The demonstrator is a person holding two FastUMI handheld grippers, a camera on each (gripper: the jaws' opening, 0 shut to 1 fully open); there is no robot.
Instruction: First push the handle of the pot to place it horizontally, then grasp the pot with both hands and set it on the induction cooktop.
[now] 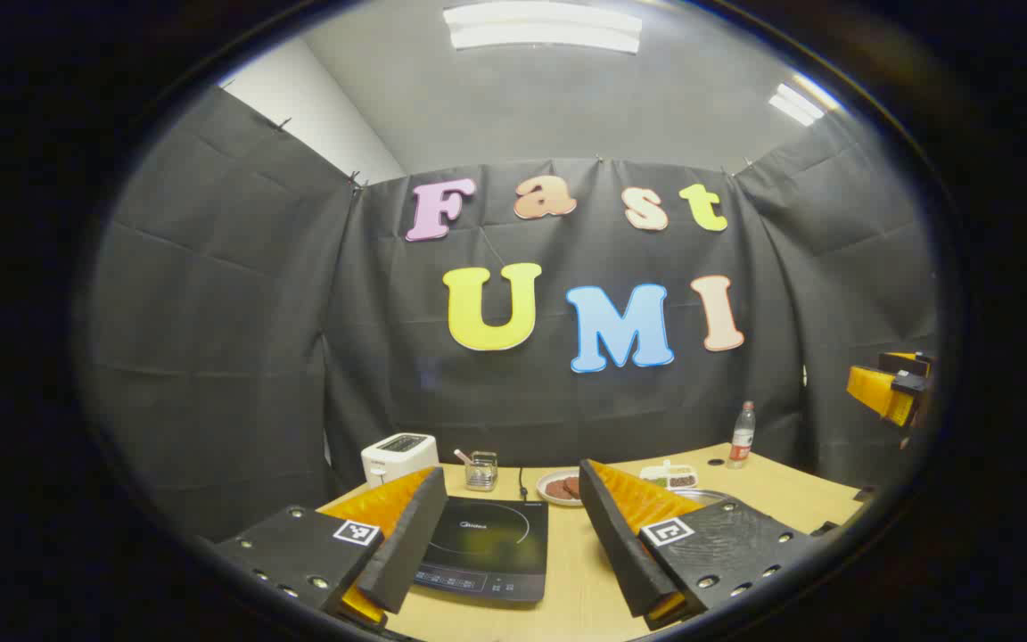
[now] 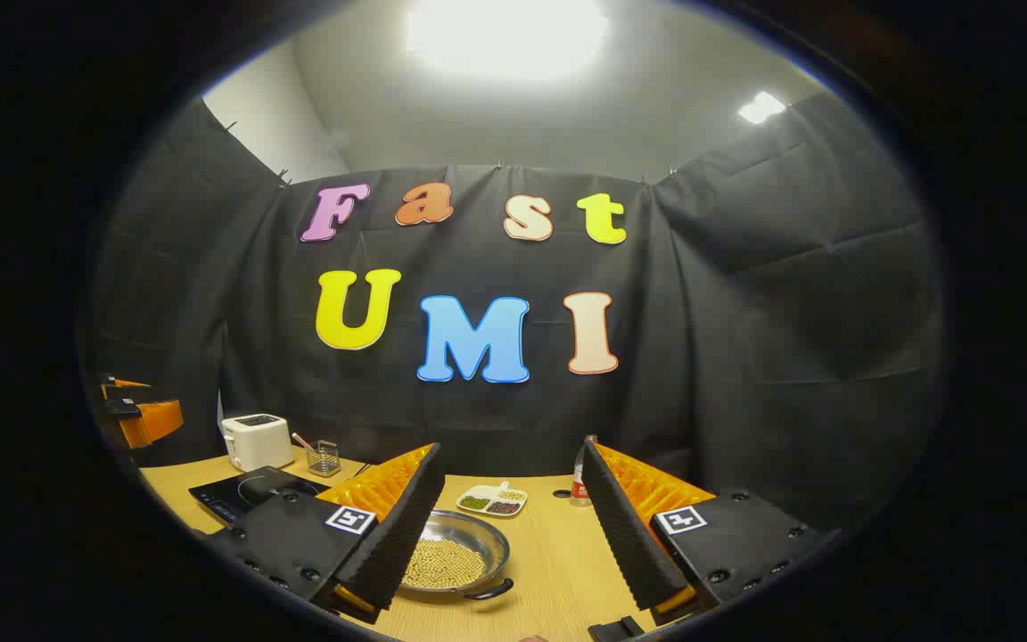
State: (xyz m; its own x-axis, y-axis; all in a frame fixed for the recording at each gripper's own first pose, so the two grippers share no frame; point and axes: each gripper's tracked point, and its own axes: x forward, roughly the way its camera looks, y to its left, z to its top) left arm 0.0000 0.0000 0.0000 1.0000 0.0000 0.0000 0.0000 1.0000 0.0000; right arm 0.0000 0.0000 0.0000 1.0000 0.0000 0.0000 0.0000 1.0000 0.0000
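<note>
A shallow steel pot (image 2: 455,557) with beans in it sits on the wooden table (image 2: 558,562), in the right gripper view just beyond my left finger; a dark handle (image 2: 491,590) sticks out of its near right rim. The right gripper (image 2: 513,455) hangs open above the table, touching nothing. The black induction cooktop (image 1: 487,544) lies below and between the fingers of my open left gripper (image 1: 512,481). In the left gripper view, a sliver of the pot's rim (image 1: 701,493) peeks out behind the right finger. The cooktop (image 2: 246,495) lies left of the pot.
Along the back stand a white toaster (image 1: 399,456), a glass holder (image 1: 481,471), a plate of food (image 1: 562,487), a divided dish (image 2: 493,501) and a bottle (image 1: 742,435). The other gripper (image 1: 892,388) hovers at the far right, and its counterpart (image 2: 135,410) at the far left.
</note>
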